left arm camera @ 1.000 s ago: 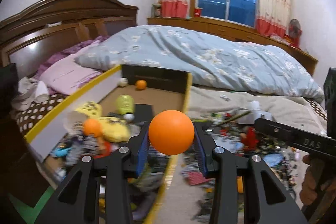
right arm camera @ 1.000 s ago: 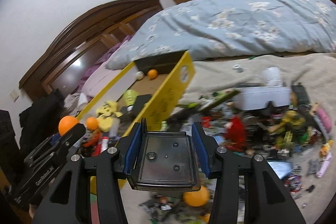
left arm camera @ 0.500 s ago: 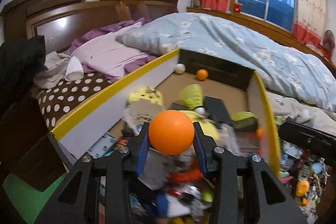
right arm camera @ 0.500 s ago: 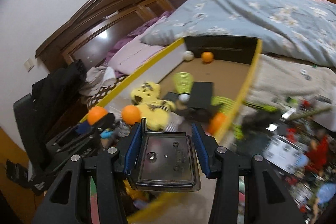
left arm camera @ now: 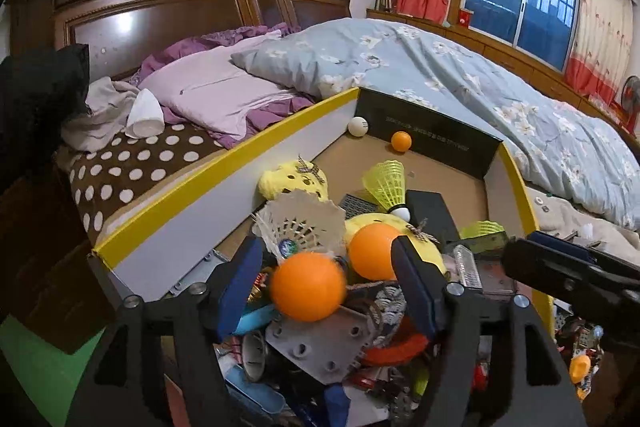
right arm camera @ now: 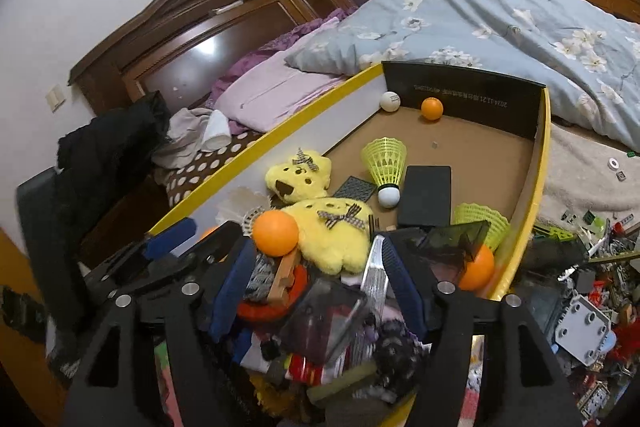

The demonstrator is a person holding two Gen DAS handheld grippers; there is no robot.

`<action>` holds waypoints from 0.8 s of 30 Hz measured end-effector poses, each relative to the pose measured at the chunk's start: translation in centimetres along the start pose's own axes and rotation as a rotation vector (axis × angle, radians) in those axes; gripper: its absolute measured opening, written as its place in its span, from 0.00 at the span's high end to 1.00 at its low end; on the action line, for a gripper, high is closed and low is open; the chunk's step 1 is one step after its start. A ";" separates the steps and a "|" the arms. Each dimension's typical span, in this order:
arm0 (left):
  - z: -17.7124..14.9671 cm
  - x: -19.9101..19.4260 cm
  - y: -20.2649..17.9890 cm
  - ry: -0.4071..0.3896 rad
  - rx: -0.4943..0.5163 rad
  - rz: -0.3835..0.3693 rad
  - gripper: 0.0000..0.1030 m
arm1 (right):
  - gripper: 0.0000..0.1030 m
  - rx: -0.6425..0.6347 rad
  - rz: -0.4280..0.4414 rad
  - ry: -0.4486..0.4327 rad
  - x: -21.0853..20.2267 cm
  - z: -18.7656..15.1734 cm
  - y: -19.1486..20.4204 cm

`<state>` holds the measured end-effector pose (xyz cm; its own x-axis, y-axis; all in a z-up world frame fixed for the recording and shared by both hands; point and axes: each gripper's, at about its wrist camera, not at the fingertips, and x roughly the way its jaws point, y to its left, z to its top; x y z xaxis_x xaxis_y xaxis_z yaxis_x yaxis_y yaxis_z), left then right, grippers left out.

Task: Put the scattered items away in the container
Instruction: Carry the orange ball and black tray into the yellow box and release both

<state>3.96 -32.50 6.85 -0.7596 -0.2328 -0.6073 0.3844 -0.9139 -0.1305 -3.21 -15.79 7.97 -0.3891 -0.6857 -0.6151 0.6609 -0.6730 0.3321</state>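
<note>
The container is a cardboard box with a yellow rim (left arm camera: pixel 200 187) (right arm camera: pixel 542 167) lying on the bed, its near end heaped with items. My left gripper (left arm camera: pixel 326 251) hangs over that heap with its jaws opening. An orange ball (left arm camera: pixel 308 287), blurred, sits loose between the pads and touches neither. My right gripper (right arm camera: pixel 316 245) is over the same heap, jaws opening too, and a dark see-through tray (right arm camera: pixel 324 319) lies tilted below the pads, free of them. The left gripper (right arm camera: pixel 196 237) and the right gripper (left arm camera: pixel 532 247) each show at the edge of the other's view.
Inside the box lie a yellow plush (right arm camera: pixel 320 231), shuttlecocks (right arm camera: pixel 384 159), a flat black case (right arm camera: pixel 426 195) and more balls (right arm camera: pixel 432 108). Several small parts are scattered on the sheet at the right (right arm camera: pixel 592 267). A blue quilt (left arm camera: pixel 460 87), pillows and the headboard stand behind.
Both grippers swung left from the scattered pile to above the box. Their jaws spread, and the orange ball and the dark tray came out of the grip.
</note>
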 end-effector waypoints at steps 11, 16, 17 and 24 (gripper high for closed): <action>-1.0 -3.3 -6.0 -0.026 0.094 -0.138 0.34 | 0.35 0.063 -0.078 -0.079 -9.6 -5.6 -5.4; -1.9 -5.0 -10.7 -0.017 0.159 -0.243 0.34 | 0.35 0.063 -0.242 -0.086 -14.6 -9.7 -8.9; -2.2 -5.3 -11.7 -0.014 0.175 -0.266 0.34 | 0.35 0.066 -0.272 -0.086 -15.4 -10.6 -9.5; -5.6 -6.7 -18.3 0.027 0.265 -0.392 0.34 | 0.35 0.083 -0.475 -0.059 -20.2 -16.8 -13.5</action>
<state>4.94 -12.38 8.92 -0.8055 0.1518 -0.5729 -0.0783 -0.9854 -0.1510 6.57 11.78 3.87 -0.6726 -0.3107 -0.6716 0.3492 -0.9334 0.0820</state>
